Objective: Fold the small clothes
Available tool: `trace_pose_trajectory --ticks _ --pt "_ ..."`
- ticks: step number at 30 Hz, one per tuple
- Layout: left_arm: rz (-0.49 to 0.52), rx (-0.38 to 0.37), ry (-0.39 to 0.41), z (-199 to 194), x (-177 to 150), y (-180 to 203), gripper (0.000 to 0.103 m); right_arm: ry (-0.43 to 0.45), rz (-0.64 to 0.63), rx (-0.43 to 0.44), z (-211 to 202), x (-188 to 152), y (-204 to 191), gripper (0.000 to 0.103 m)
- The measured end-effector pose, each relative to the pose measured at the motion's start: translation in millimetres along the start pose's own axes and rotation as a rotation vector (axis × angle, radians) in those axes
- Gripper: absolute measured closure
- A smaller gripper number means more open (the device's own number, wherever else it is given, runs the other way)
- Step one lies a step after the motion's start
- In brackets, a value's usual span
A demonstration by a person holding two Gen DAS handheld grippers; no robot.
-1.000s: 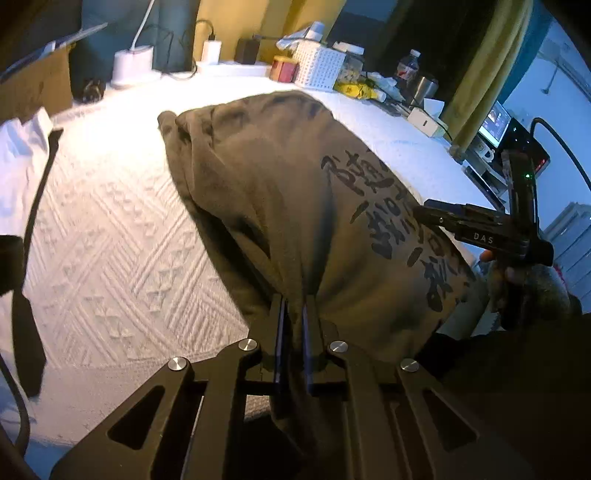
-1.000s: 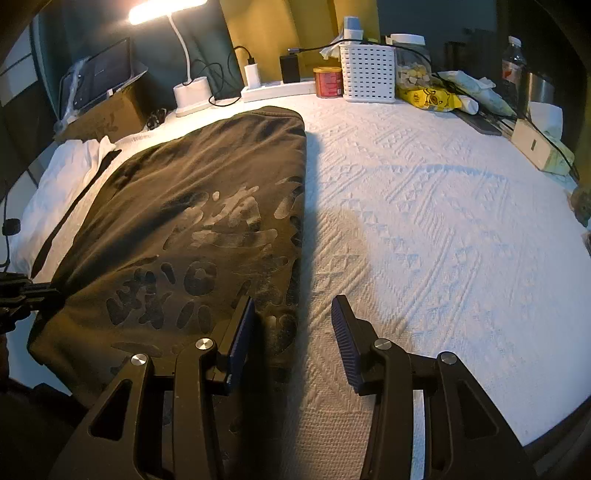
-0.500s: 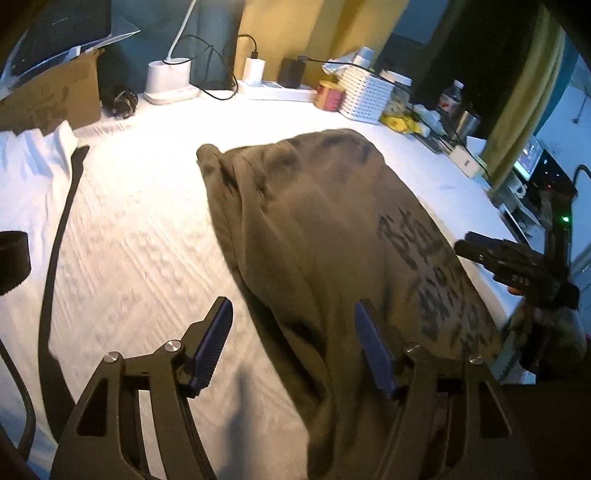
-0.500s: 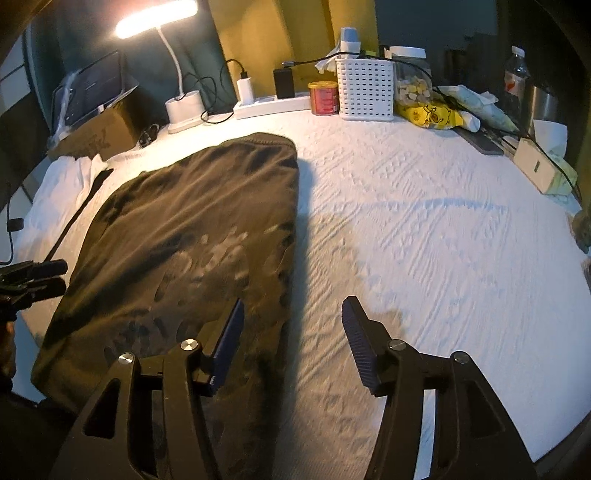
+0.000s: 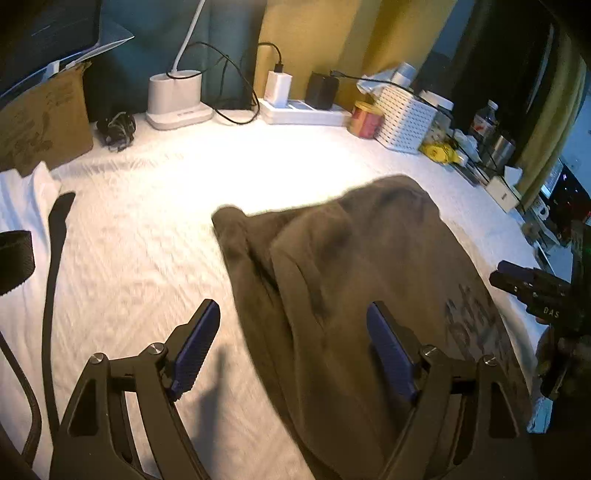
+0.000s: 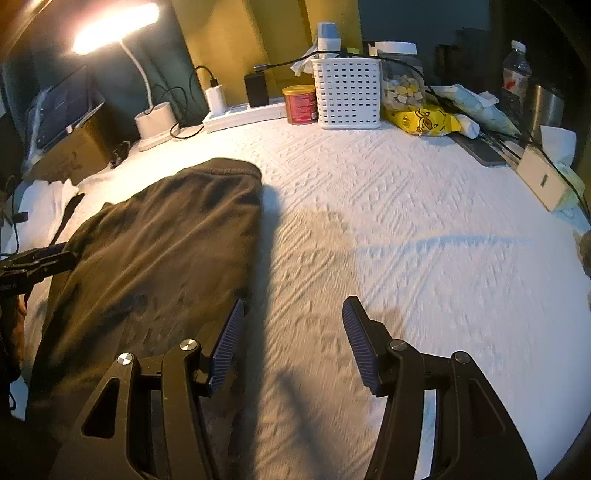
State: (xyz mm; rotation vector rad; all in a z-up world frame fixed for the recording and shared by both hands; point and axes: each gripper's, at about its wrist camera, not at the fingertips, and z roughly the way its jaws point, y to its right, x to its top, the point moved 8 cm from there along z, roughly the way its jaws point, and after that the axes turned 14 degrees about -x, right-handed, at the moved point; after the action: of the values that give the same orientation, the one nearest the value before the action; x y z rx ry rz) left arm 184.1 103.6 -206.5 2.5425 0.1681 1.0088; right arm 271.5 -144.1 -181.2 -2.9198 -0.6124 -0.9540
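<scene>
The garment [image 6: 155,266] lies on the bedspread [image 6: 424,229] at nine o'clock. The basket [image 6: 347,94] stands at twelve, the lamp [image 6: 155,122] at eleven.

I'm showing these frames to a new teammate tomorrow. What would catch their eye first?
Most striking is the dark olive garment spread over the left half of the white textured cover, printed characters faintly visible near its front edge. Next, the lit desk lamp glaring at back left, above a cluttered back edge holding a white perforated basket and a red tin. The left gripper and right gripper both hover open.
</scene>
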Motion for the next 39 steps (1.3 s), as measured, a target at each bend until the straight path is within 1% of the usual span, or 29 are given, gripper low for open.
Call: trace_pose_trajectory --ticks 3,5,8,11,15,17,22,23,24,25,26,27,28,30,32,36,39 --pt "-0.01 0.004 0.002 7 8 -10 0.022 0.001 -0.002 0.0 8 9 -2 0.041" --pt "-0.017 0.006 0.0 12 11 -16 0.022 0.001 -0.005 0.001 14 16 -5 0.031" --pt "-0.032 0.0 -0.016 20 13 -24 0.022 0.002 -0.013 0.015 23 26 -10 0.031" --pt "0.002 0.004 -0.012 24 16 -25 0.019 0.004 -0.025 0.035 32 36 -19 0.031" --pt "0.036 0.001 -0.023 33 22 -22 0.018 0.002 -0.046 0.068 45 48 -34 0.031" --pt "0.046 -0.051 -0.033 38 24 -15 0.018 0.001 -0.057 0.085 50 53 -41 0.031" --pt "0.098 -0.126 -0.062 50 24 9 0.019 -0.019 -0.098 0.14 62 56 -65 0.031" --pt "0.109 -0.142 -0.069 52 24 14 0.028 -0.004 -0.109 0.147 61 57 -70 0.034" --pt "0.118 -0.143 -0.071 52 25 15 0.039 -0.004 -0.118 0.157 62 57 -73 0.04" --pt "0.123 -0.149 -0.076 54 25 17 0.047 0.003 -0.134 0.16 62 58 -77 0.066" --pt "0.125 -0.158 -0.08 56 26 18 0.061 0.003 -0.15 0.151 63 59 -79 0.091" --pt "0.12 -0.166 -0.083 57 27 18 0.073 0.003 -0.154 0.157 64 59 -80 0.092" --pt "0.114 -0.181 -0.089 59 28 19 0.078 0.002 -0.154 0.168 63 60 -80 0.096" --pt "0.118 -0.206 -0.098 63 29 26 0.083 0.01 -0.142 0.163 61 60 -76 0.096" --pt "0.146 -0.217 -0.098 66 31 36 0.084 0.02 -0.127 0.142 56 61 -68 0.096" --pt "0.194 -0.262 -0.098 75 41 60 0.084 0.038 -0.087 0.097 44 64 -48 0.096" --pt "0.233 -0.271 -0.102 84 48 69 0.084 0.024 -0.044 0.054 45 61 -28 0.096"
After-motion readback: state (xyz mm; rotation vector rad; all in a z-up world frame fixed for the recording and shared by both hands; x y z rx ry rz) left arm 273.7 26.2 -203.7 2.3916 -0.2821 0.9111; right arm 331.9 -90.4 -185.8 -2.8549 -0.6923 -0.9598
